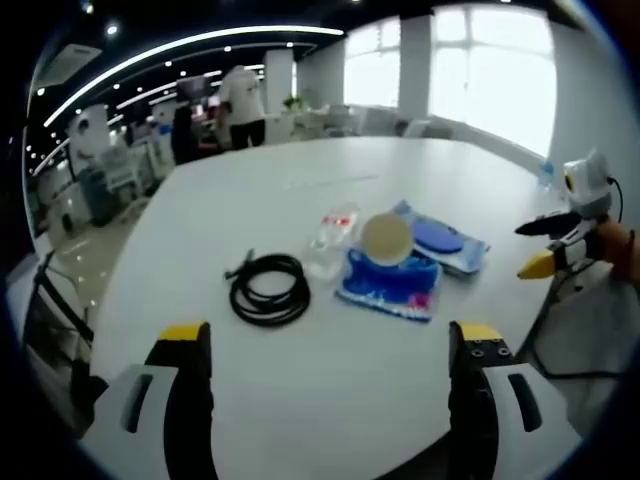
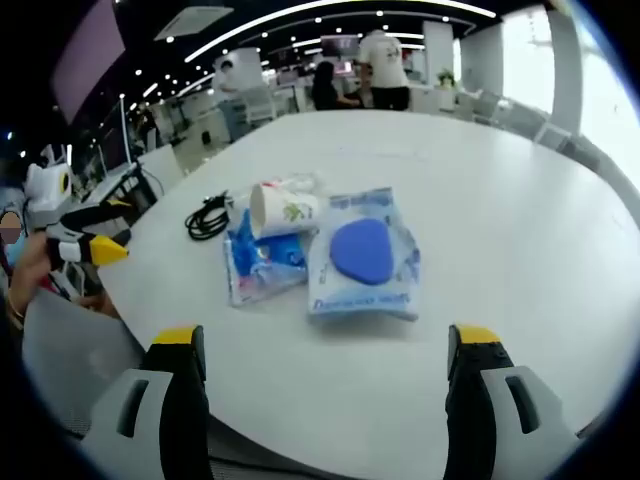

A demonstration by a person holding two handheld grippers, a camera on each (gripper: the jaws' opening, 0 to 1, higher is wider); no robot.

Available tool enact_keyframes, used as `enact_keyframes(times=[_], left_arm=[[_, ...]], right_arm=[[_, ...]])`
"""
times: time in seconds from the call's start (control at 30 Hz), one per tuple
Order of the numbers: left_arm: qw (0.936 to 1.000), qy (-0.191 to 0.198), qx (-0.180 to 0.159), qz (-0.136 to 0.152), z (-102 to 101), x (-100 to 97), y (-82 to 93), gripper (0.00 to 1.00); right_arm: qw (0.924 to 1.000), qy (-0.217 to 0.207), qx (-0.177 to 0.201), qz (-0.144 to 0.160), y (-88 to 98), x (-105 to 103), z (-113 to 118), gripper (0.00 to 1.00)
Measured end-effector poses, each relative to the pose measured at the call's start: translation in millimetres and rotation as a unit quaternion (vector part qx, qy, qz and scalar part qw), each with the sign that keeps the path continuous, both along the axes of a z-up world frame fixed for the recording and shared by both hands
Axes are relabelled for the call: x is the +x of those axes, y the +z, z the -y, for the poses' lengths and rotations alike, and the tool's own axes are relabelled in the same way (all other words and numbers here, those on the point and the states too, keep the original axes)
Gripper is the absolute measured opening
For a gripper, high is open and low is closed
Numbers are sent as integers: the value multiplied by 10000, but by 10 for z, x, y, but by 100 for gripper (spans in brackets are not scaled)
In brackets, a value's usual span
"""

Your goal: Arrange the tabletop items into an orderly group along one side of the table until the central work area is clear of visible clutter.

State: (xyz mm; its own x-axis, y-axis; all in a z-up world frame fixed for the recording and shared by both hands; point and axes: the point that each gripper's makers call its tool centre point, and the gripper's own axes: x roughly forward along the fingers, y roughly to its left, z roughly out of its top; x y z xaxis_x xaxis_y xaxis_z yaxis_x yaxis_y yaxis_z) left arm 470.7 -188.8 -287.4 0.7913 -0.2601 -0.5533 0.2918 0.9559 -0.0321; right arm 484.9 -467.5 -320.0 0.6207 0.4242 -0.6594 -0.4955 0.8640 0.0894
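Note:
Clustered mid-table are a black coiled cable (image 1: 268,290), a clear plastic bottle (image 1: 330,235) lying flat, a paper cup (image 1: 387,238) on its side over a blue packet (image 1: 390,288), and a clear packet holding a blue oval pad (image 1: 440,240). The right gripper view shows the pad packet (image 2: 365,255) nearest, then the cup (image 2: 285,208), the blue packet (image 2: 262,265) and the cable (image 2: 207,217). My left gripper (image 1: 330,332) is open short of the items. My right gripper (image 2: 325,335) is open too, with nothing between its jaws. Each gripper shows in the other's view, the right gripper (image 1: 555,245) and the left gripper (image 2: 85,245).
The white table (image 1: 300,180) stretches bare behind the items toward its far edge. Two people (image 1: 240,100) stand beyond it among desks and chairs. Bright windows (image 1: 480,60) line the far wall. A hand (image 2: 15,285) holds the left gripper at the table edge.

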Motion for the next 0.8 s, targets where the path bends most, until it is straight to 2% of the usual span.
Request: enact_keyframes(times=[0.2, 0.43, 0.8], left_arm=[[10000, -25, 77, 19, 0, 26, 34, 95], [9997, -132, 189, -128, 31, 37, 34, 93], [9991, -244, 177, -291, 137, 145, 15, 91]], right_arm=[[9999, 108, -34, 84, 25, 0, -34, 99], [10000, 61, 1, 12, 11, -1, -13, 99], [9997, -38, 201, -106, 9, -14, -11, 99]])
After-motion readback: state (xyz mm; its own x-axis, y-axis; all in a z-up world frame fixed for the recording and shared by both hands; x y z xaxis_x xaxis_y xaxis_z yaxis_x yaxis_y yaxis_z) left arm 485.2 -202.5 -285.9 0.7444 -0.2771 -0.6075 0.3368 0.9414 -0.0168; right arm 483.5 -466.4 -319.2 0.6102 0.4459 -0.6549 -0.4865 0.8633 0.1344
